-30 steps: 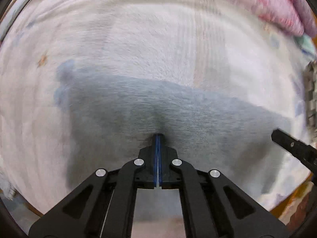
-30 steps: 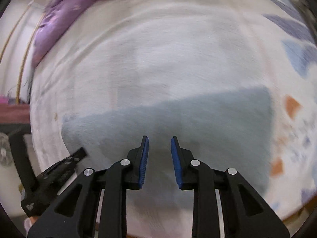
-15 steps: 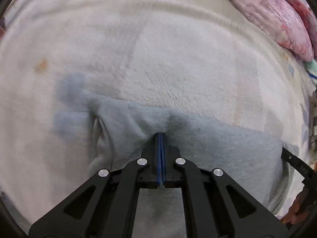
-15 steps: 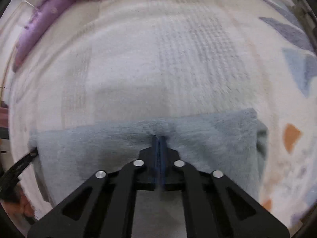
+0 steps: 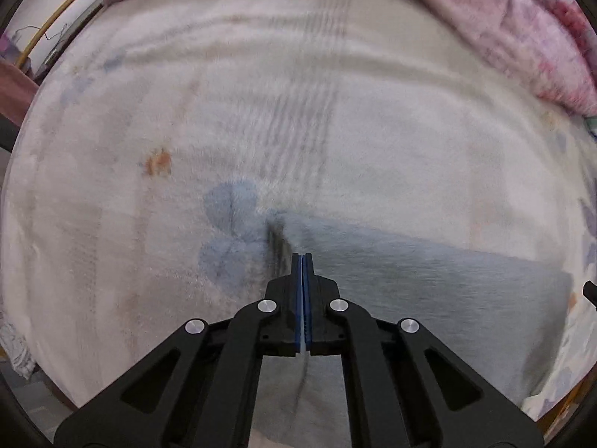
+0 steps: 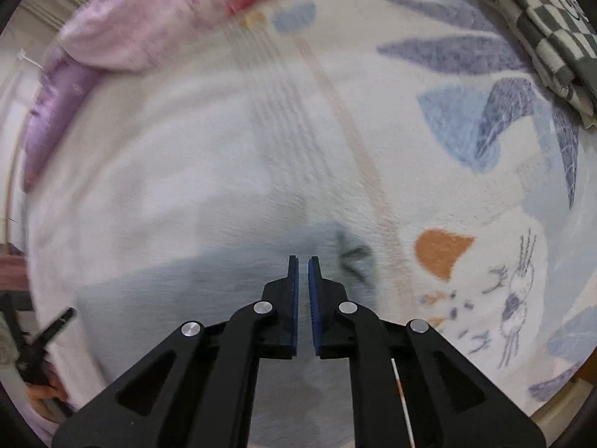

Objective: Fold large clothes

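Blurrily, left gripper (image 5: 302,257) pinched together, right gripper (image 6: 302,261) opening above grey garment (image 5: 429,280).

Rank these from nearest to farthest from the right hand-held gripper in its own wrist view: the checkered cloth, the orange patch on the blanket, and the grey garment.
1. grey garment: directly under the right hand-held gripper, whose jaws are opening.
2. orange patch: just to the right on the blanket.
3. checkered cloth: far off in the top right corner.
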A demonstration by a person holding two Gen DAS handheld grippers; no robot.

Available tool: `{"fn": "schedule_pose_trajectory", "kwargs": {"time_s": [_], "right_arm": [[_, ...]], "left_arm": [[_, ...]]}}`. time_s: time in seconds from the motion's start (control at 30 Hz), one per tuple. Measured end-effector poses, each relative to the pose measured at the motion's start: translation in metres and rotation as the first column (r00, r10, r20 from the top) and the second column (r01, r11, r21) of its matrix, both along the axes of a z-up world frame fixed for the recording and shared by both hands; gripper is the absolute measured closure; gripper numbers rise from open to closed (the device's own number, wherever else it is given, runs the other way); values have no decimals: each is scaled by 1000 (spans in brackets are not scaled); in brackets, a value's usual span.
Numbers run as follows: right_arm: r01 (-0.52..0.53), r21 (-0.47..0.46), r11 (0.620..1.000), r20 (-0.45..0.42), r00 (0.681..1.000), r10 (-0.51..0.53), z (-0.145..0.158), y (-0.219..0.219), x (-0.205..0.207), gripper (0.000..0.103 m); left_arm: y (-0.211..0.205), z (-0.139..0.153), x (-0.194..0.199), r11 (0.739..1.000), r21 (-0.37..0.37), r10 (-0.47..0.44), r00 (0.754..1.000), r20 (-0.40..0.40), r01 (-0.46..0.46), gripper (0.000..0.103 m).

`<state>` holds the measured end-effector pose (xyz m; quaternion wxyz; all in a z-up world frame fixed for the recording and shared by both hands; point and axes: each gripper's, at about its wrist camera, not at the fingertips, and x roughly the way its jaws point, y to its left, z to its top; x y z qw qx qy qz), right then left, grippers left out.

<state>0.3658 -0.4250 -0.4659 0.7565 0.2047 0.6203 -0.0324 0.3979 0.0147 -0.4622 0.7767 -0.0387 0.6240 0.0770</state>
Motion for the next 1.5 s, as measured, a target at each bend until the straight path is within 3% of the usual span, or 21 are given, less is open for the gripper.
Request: {"fn": "schedule_pose_trajectory", "kwargs": {"time_s": [0.07, 0.17, 0.3, 0.4, 0.43, 0.53, 0.57, 0.6, 0.63, 0.7, 0.73, 0.8, 0.87, 0.97, 1.07, 1.23, 1.27, 1.33, 1.37, 1.43, 1.5], "right_arm": [[-28, -21, 999, 83, 996, 30, 20, 13, -2, 96], [-71, -15, 997, 175, 982, 73, 25, 60, 0, 96], [-196, 63, 979, 212, 961, 179, -9, 128, 9, 96], [-249, 86, 965, 207, 952, 227, -46, 154, 3, 97], [-234, 77, 969, 213, 954, 213, -58, 158, 2, 102], [-201, 160, 966, 275, 949, 152, -63, 134, -9, 103], [-231, 158, 960, 274, 944, 182, -60, 127, -11, 103], [-245, 67, 967, 256, 941, 220, -54, 122, -14, 103], [-256, 16, 967, 248, 938, 244, -49, 116, -17, 103], [-239, 28, 971, 224, 948, 227, -45, 89, -26, 103], [-214, -7, 977, 191, 959, 211, -46, 78, -30, 103], [-146, -96, 985, 102, 983, 156, -53, 48, -46, 103], [-51, -75, 996, 37, 998, 54, -58, 16, -67, 103], [-21, -155, 988, -91, 996, 7, -61, 2, -85, 96], [10, -74, 997, -28, 1000, -12, -39, 16, -86, 96], [-119, 115, 986, 66, 992, 112, -13, 95, -65, 96], [-149, 167, 975, 67, 988, 140, -15, 114, -62, 96], [-215, 176, 961, 36, 977, 212, -28, 144, -63, 96], [-230, 174, 957, 11, 973, 232, -35, 151, -67, 96], [-239, 186, 953, -94, 961, 259, -60, 161, -91, 98], [-206, 208, 956, -136, 962, 237, -78, 157, -124, 101]], "left_arm": [[-16, 11, 1, 999, 24, -30, 999, 41, 29, 100], [-39, 21, -13, 997, 9, -82, 993, 86, 82, 100], [-98, 0, -26, 968, -93, -220, 964, 148, 235, 100], [-125, -26, -34, 958, 41, -286, 942, 173, 283, 101], [-126, -30, -36, 956, 57, -292, 939, 180, 287, 101], [-114, -24, -43, 957, 70, -290, 934, 208, 281, 101], [-109, -19, -46, 956, 76, -294, 932, 212, 285, 101], [-103, -17, -49, 955, 89, -297, 931, 212, 284, 101], [-94, -15, -52, 956, 115, -290, 935, 204, 272, 101], [-73, -12, -63, 957, 190, -251, 953, 171, 218, 101], [-53, -19, -70, 956, 245, -193, 974, 116, 160, 101], [0, -40, -94, 968, 249, -33, 999, 2, 32, 101], [36, -53, -120, 965, 259, 78, 993, -93, -51, 101], [55, -44, -154, 965, 242, 133, 981, -140, -97, 101], [27, -14, -159, 983, 173, 81, 992, -92, -64, 101], [-53, 4, -138, 999, -1, -52, 999, -11, 52, 100], [-67, 0, -136, 997, -28, -69, 998, -11, 69, 100], [-88, -19, -136, 992, -93, -90, 994, -62, 84, 102], [-94, -34, -143, 992, -98, -89, 991, -102, 79, 102], [-97, -46, -159, 994, -71, -96, 990, -101, 89, 102], [-94, -42, -168, 993, -76, -100, 990, -104, 92, 102]]}}
